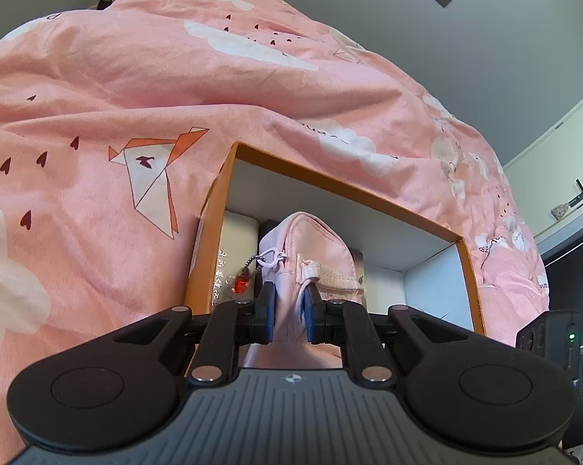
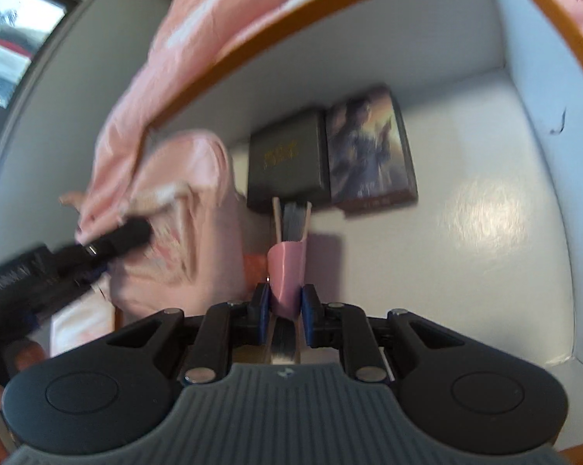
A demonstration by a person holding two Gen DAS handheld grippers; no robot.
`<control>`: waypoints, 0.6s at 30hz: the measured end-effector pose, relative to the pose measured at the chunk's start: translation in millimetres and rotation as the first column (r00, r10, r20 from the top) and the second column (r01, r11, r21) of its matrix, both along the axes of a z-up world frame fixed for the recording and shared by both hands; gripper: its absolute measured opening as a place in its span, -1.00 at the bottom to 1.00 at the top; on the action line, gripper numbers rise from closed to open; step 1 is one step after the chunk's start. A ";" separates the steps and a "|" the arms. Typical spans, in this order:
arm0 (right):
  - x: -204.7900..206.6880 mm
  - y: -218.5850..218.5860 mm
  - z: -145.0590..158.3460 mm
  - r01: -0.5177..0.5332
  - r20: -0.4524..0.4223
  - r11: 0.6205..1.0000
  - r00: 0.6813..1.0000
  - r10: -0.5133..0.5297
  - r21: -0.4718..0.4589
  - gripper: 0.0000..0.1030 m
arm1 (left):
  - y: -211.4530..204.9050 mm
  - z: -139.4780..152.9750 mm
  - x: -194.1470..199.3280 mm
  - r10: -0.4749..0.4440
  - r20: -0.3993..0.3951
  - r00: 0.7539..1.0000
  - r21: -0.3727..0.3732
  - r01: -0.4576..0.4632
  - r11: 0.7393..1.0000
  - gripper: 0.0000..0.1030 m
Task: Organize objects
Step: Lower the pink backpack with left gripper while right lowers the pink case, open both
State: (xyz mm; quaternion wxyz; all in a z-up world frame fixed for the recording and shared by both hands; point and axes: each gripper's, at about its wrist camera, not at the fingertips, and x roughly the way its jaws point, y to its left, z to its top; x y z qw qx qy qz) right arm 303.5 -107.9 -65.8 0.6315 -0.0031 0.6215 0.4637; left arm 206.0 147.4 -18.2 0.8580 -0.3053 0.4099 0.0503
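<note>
Covering the bed, a pink quilt (image 1: 136, 89) surrounds an orange-rimmed box (image 1: 369, 193).

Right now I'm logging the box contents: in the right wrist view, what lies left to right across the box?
Left gripper → pink pouch → dark box → picture box → bare white floor of the orange-rimmed box.

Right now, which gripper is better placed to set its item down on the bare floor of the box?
The right gripper. It holds a pink-cased brush over the bare floor of the box, beside two small cases. The left gripper holds the pink pouch at the crowded side.
</note>
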 end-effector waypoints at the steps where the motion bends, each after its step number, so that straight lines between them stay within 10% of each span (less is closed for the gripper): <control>1: -2.0 1.5 0.0 -0.011 0.025 1.000 1.000 0.012 -0.028 -0.63 | 0.2 0.3 -0.3 -0.002 0.003 1.000 0.001 0.002 1.000 -0.68; 18: -45.2 24.9 -5.1 -0.215 0.340 0.946 0.894 0.291 -0.244 -0.53 | 2.2 -3.5 -2.9 -0.031 0.016 0.999 -0.039 0.031 0.999 -0.68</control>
